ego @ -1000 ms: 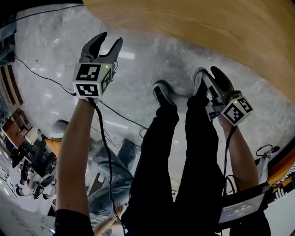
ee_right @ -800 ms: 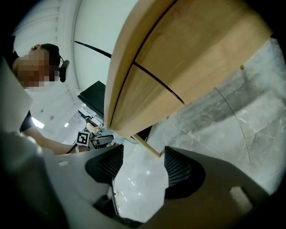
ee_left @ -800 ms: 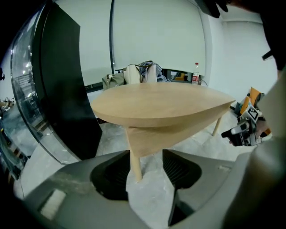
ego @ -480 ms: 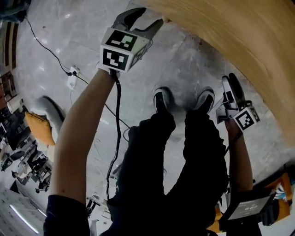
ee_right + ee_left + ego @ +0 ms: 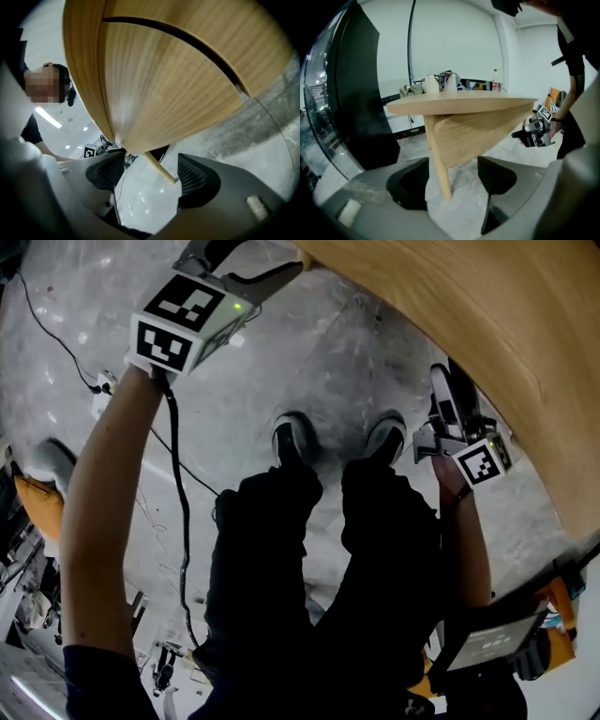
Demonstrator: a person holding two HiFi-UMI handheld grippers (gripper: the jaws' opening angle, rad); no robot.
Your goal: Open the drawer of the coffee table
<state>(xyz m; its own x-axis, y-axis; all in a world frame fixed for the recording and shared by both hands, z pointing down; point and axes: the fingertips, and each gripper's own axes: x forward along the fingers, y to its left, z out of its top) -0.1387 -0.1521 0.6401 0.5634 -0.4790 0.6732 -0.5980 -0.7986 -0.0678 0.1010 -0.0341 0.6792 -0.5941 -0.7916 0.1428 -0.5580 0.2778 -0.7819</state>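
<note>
The counter (image 5: 487, 315), a round coffee table of pale wood, fills the upper right of the head view. The drawer front (image 5: 164, 89) appears to be the curved wooden panel under the top, bounded by a dark seam. It lies flush with the rest of the body, so the drawer is closed.

The right hand-held gripper (image 5: 453, 390) hangs just beside the counter's curved side. It points at that panel from close by but does not touch it. Its jaws stand wide apart and have just been opening, with nothing pressed between the pads. Through the gap only the counter's thin leg (image 5: 159, 168) shows, farther off.

The left hand-held gripper (image 5: 246, 263) is off the counter's rim, with its tips near the edge. From there the wedge-shaped body under the top lies ahead and slightly above it. Its jaws are also spread and have just been opening. They grip nothing; the leg only stands in line between them, well beyond the pads.

Each hand-held gripper carries a cube with black-and-white square markers, which bear patterns and no words. A bottle (image 5: 495, 86) with a red cap stands on the counter's far side; its label is too small to read. A small screen (image 5: 487, 645) at the person's right side shows writing too blurred to make out.
</note>
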